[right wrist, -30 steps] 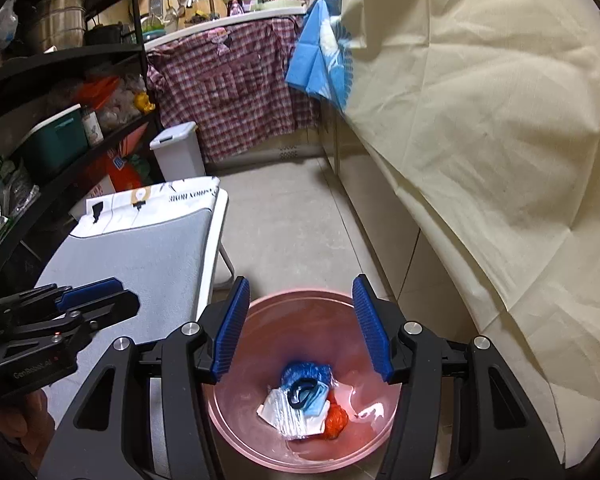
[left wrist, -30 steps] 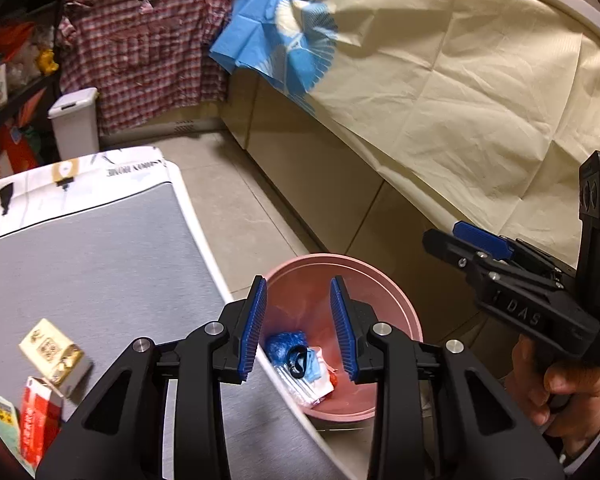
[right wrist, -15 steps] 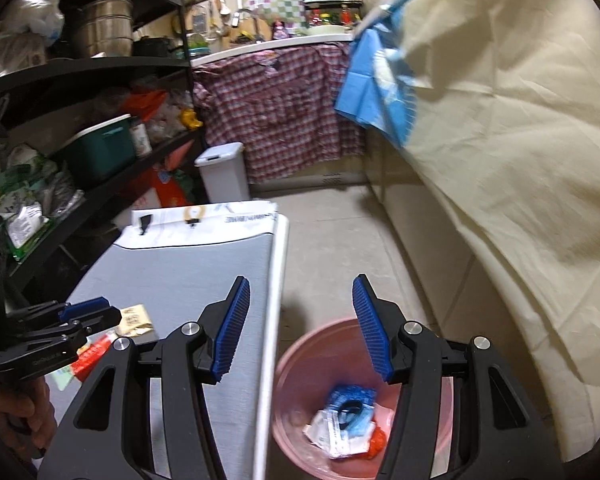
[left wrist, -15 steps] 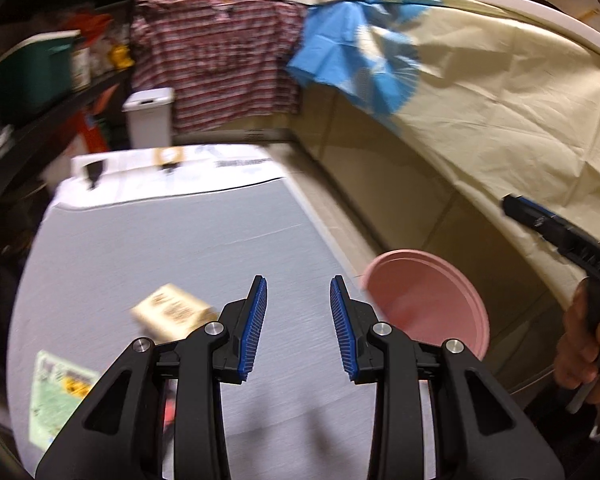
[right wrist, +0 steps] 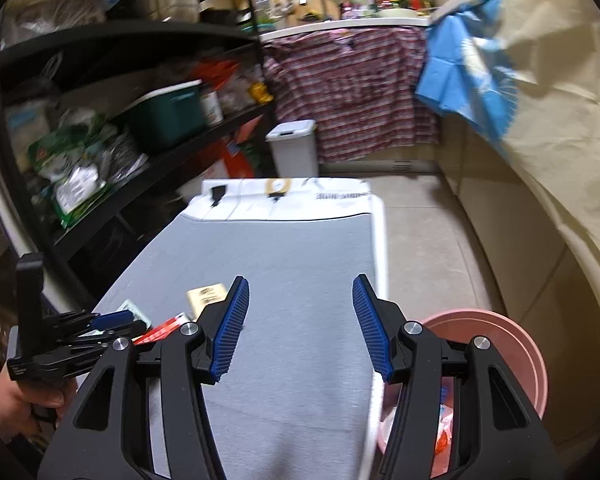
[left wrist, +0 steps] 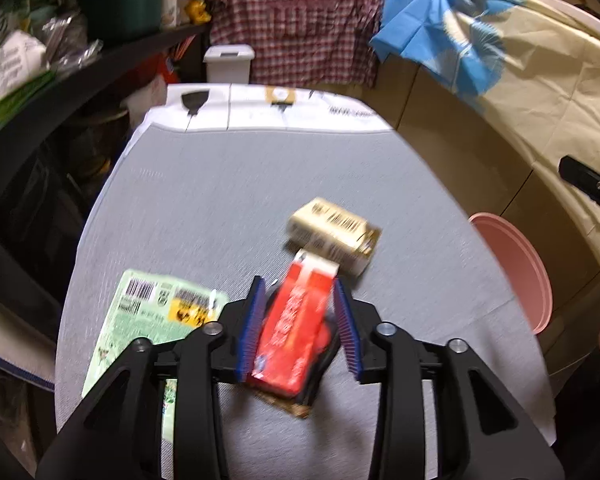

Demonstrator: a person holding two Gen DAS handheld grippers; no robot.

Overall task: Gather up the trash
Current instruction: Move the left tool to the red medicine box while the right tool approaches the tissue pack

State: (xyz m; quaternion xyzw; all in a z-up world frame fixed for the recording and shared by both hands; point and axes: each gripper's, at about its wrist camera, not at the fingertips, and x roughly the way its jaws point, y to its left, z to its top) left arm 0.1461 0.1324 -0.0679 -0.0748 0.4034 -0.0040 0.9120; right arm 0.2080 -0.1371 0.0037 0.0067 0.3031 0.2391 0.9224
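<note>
Cluttered storeroom, grey table (left wrist: 228, 200) with litter near its front edge.
Left claw (left wrist: 300, 326) straddles the red packet (left wrist: 296, 332), blue pads spread either side, lined up to pinch it; right claw (right wrist: 300, 328) waits spread wide by the pink bin (right wrist: 516, 340), likely where it goes.

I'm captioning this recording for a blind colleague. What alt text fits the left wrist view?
The left gripper, jaws open, straddles a red packet lying on a grey table. A beige box sits just beyond the packet, a green wrapper to its left, and a pink bin stands off the table's right edge.
</note>
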